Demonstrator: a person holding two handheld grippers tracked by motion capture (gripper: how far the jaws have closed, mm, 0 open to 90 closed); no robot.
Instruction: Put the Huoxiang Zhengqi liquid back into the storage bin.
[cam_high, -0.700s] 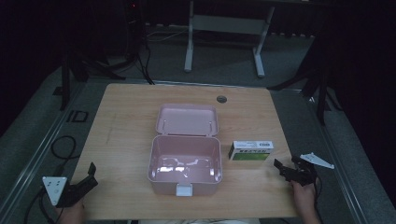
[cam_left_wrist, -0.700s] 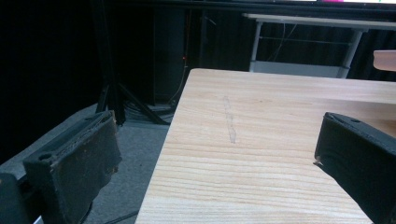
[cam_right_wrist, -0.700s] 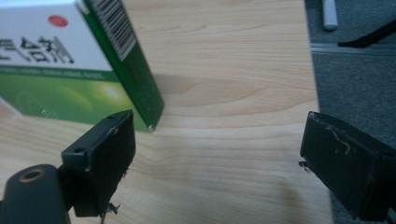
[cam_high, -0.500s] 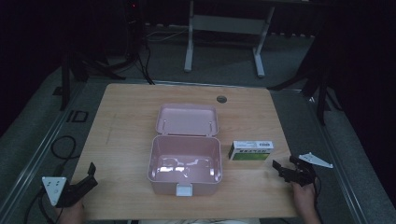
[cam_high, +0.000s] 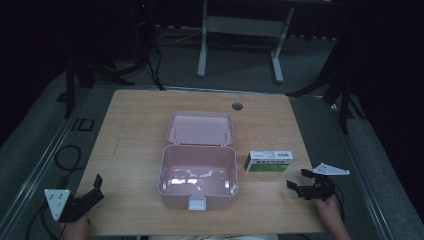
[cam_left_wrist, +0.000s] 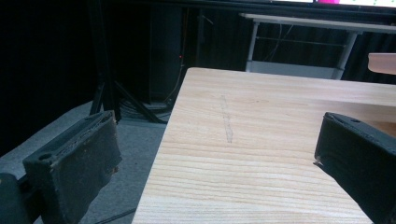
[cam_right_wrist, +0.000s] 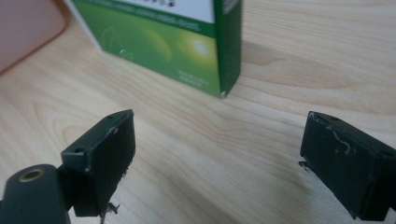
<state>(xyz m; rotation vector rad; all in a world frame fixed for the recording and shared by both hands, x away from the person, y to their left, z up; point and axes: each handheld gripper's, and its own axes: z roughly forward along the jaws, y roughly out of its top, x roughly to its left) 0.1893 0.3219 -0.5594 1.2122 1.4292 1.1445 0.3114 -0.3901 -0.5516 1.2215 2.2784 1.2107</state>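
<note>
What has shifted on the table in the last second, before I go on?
Little: the right gripper edged slightly toward the person, jaws open, short of the green-and-white cardboard box. Nothing was grasped or released. The left gripper, the open pink plastic case and the box stayed put.

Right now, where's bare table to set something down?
Bare wood runs from the table's left edge to the pink box, and behind its open lid. It is tight between the box, the green carton and the right gripper.
</note>
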